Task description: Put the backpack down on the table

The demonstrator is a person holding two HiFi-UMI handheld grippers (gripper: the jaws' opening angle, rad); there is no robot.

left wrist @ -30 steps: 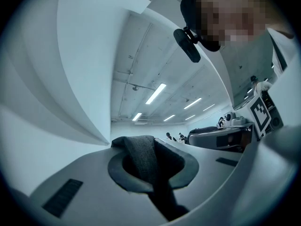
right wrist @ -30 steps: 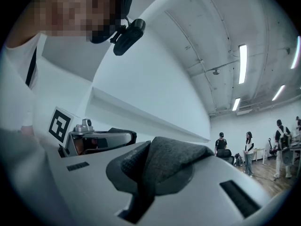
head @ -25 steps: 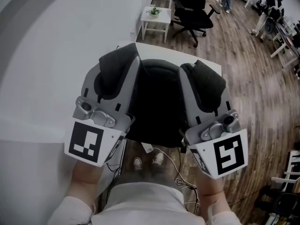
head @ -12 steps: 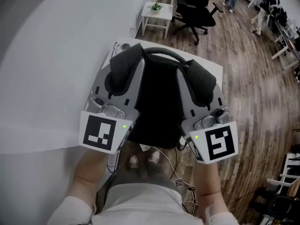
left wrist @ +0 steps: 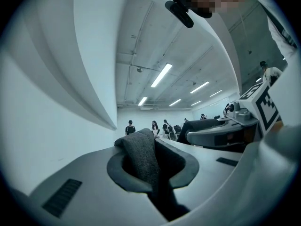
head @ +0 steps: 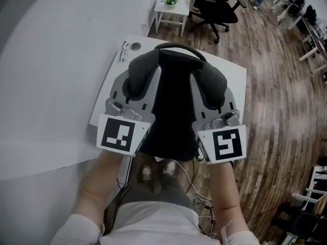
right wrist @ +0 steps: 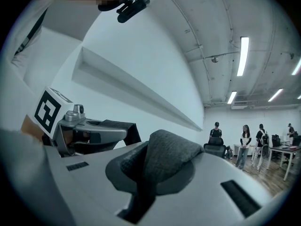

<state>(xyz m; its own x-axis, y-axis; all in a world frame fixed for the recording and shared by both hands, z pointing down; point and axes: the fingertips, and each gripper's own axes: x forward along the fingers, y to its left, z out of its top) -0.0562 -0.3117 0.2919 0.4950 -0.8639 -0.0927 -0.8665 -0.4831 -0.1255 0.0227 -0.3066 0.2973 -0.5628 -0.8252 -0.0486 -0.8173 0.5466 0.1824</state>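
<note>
In the head view a black backpack hangs between my two grippers above the white table, its top handle at the far end. My left gripper is shut on the backpack's left shoulder strap. On the other side my right gripper is shut on the right shoulder strap. The left gripper view shows the grey woven strap pinched between the jaws of the left gripper. A matching strap bulges from the right gripper. Whether the backpack's underside touches the table is hidden.
A pair of glasses and a small round thing lie at the table's far left corner. Beyond stand a small white side table with a plant and a black office chair. A white wall runs along the left. Several people stand far off.
Both grippers have sunk together with the backpack, away from the camera and toward the table. More of the white tabletop now shows around the backpack. Both grips stay the same.
</note>
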